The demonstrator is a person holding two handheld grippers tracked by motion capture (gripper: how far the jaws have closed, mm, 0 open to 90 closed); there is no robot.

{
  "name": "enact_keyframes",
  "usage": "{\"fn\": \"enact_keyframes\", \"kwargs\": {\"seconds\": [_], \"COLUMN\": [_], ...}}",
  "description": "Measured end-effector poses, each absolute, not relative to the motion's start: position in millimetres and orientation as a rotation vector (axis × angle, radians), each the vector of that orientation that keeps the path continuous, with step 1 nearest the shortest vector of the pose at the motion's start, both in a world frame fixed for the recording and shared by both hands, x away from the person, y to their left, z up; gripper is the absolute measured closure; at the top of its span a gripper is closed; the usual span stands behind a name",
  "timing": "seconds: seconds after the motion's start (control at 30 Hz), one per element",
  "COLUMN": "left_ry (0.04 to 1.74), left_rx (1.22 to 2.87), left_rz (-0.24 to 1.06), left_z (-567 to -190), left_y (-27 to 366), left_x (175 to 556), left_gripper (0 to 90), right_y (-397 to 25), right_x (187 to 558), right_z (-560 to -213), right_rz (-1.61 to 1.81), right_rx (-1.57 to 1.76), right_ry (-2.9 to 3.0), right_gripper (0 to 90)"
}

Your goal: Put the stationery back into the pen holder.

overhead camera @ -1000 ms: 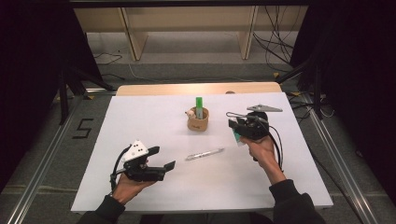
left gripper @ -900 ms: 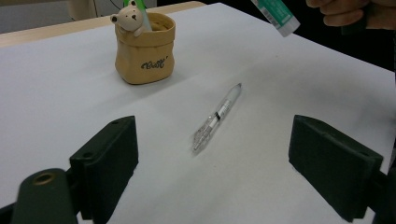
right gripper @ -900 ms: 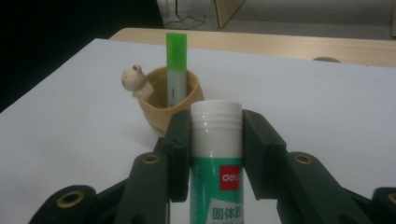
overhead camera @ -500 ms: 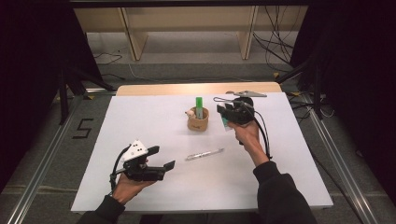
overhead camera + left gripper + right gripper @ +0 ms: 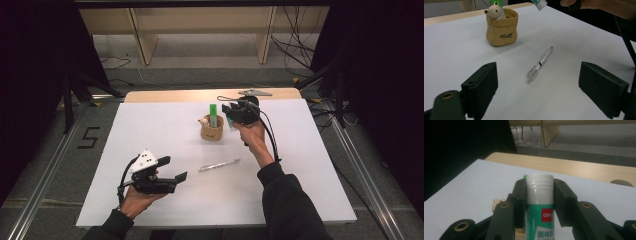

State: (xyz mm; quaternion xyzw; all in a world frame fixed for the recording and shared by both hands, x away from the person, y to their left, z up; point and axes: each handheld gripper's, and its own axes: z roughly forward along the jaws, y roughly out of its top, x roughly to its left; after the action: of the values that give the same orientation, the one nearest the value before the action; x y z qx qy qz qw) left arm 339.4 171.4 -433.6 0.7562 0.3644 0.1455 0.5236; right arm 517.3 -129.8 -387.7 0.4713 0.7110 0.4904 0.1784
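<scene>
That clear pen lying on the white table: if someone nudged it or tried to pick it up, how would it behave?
The clear pen looks round and slim, so a sideways nudge would probably roll it across the smooth table. Its hard, glossy plastic barrel should stay stiff but may slip between jaws. It seems light, lying flat and alone, so tipping is unlikely.

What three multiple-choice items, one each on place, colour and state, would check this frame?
1. Where does the clear pen lie?
A. in the pouch
B. flat on the white table
C. in the left gripper

2. What colour is the pouch with the bear?
A. tan
B. blue
C. black

3. How is the right gripper?
A. open, holding nothing
B. shut on the glue stick
C. shut on the pen

Answers: 1 B, the pen rests on the table before the open left gripper. 2 A, tan fabric. 3 B, both fingers press the glue stick.
</scene>
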Motion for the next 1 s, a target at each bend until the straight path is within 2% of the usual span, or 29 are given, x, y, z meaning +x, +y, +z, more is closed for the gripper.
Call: {"fn": "enact_keyframes", "kwargs": {"seconds": [1.0], "left_ry": [0.864], "left_rx": [1.808], "left_rz": [0.34], "left_z": [-432.9], "left_y": [171.3], "left_x": [339.2], "left_gripper": [15.2], "right_y": [-89.7], "right_x": [546.1], "right_z": [-394.6], "right_rz": [1.406], "right_rx": [1.319], "right_ry": [1.979], "right_gripper": [65.5]}}
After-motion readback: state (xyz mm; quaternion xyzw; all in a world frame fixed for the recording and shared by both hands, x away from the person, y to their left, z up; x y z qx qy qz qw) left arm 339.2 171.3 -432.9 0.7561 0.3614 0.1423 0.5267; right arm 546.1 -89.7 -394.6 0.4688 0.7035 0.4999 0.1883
